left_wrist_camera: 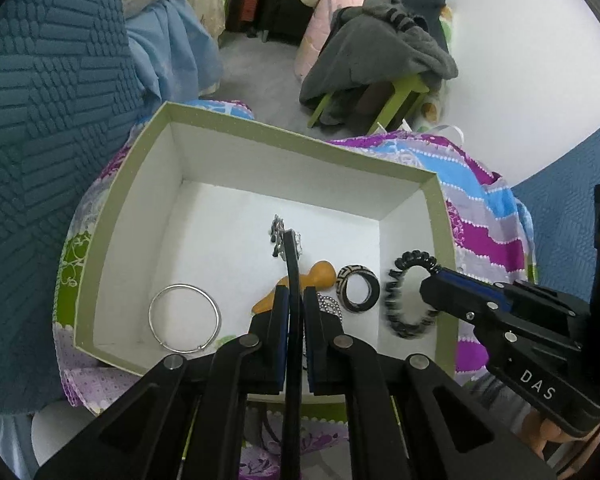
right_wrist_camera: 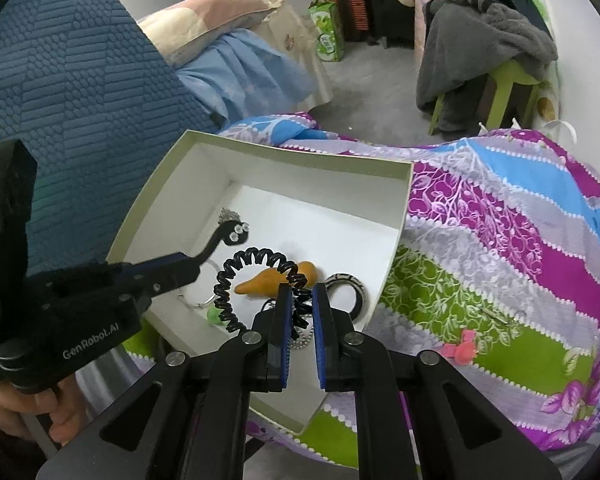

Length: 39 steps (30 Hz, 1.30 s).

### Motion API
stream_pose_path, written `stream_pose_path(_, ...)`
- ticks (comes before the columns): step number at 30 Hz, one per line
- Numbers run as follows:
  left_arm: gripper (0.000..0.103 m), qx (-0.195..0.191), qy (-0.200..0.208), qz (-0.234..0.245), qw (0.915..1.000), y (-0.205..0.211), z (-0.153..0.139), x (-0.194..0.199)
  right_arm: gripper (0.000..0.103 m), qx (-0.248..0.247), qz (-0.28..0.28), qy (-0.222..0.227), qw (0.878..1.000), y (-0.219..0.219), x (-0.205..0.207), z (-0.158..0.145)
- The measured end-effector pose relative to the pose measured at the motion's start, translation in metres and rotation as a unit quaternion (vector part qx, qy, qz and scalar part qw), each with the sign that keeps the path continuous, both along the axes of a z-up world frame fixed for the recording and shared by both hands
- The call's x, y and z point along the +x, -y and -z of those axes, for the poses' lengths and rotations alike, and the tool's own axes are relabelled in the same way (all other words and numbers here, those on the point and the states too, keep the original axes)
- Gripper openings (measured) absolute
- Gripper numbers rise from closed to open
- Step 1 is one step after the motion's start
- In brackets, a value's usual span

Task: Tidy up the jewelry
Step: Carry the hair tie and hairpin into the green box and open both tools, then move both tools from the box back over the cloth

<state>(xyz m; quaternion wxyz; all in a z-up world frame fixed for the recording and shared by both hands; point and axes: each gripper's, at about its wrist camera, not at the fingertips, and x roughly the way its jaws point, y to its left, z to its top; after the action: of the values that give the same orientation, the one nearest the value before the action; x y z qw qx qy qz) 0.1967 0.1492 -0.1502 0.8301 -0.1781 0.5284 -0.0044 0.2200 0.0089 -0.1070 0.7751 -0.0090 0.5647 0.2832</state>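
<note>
A green-rimmed white box [left_wrist_camera: 100,236] lies open on a patterned cloth. Inside are a silver bangle [left_wrist_camera: 185,317], an orange pear-shaped piece [left_wrist_camera: 324,271], a patterned black-and-cream ring [left_wrist_camera: 358,289], a bead chain [left_wrist_camera: 331,305] and a small silver piece [left_wrist_camera: 277,227]. My left gripper [left_wrist_camera: 296,300] is shut on a thin black band with rhinestones [right_wrist_camera: 236,236], held over the box. My right gripper [right_wrist_camera: 302,296] is shut on a black spiral hair tie [right_wrist_camera: 236,280], which hangs above the box's near side; it also shows in the left wrist view [left_wrist_camera: 410,296].
The box also shows in the right wrist view [right_wrist_camera: 396,248]. A pink clip [right_wrist_camera: 462,346] lies on the cloth to its right. A blue textured cover [left_wrist_camera: 40,160] rises at the left. A green stool with a grey blanket [left_wrist_camera: 376,64] stands behind.
</note>
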Motion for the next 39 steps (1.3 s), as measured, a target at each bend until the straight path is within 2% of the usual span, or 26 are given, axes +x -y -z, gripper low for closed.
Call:
stream_pose_path(1,0.007,0.002,0.002,-0.001,1.0,0.0,-0.002,-0.001,0.01,0.004,-0.003,-0.002,1.0,0.001,0.0,-0.001)
stream_pose_path(4,0.008,0.006,0.01,-0.009,0.9999,0.001,-0.013,-0.001,0.024,0.009,-0.01,0.009,1.0,0.002,-0.001,-0.01)
stream_pose_path(5,0.011,0.008,0.011,-0.009,0.9999,0.002,-0.017,0.0,0.025,0.012,-0.013,0.015,1.0,0.003,-0.002,-0.014)
stream_pose_path(7,0.028,0.017,0.021,-0.014,0.9996,0.004,-0.027,-0.002,0.025,0.018,-0.016,0.023,0.999,0.006,-0.002,-0.023)
stream_pose_path(8,0.042,0.023,0.029,-0.014,0.9992,0.006,-0.033,-0.004,0.025,0.021,-0.015,0.03,0.999,0.009,-0.003,-0.029)
stream_pose_path(9,0.051,0.03,0.039,-0.014,0.9987,0.009,-0.04,-0.006,0.025,0.023,-0.015,0.037,0.999,0.011,-0.003,-0.034)
stream_pose_path(10,0.052,0.035,0.049,-0.015,0.9981,0.013,-0.047,-0.008,0.026,0.026,-0.015,0.043,0.999,0.014,-0.002,-0.039)
stream_pose_path(17,0.053,0.038,0.084,-0.015,0.9956,0.039,-0.078,-0.012,0.026,0.045,0.002,0.084,0.995,0.053,0.002,-0.071)
stream_pose_path(25,0.053,0.029,0.109,0.002,0.9936,0.086,-0.09,-0.006,0.026,0.047,0.03,0.113,0.992,0.107,0.005,-0.084)
stream_pose_path(29,0.052,0.008,0.113,0.02,0.9934,0.116,-0.083,-0.001,0.026,0.038,0.035,0.112,0.992,0.134,0.008,-0.075)
stream_pose_path(33,0.05,-0.006,0.098,0.054,0.9937,0.151,-0.069,0.006,0.026,0.024,0.03,0.106,0.994,0.16,0.011,-0.06)
stream_pose_path(39,0.05,-0.022,0.071,0.098,0.9924,0.195,-0.039,0.014,0.026,0.002,-0.004,0.082,0.997,0.192,0.018,-0.019)
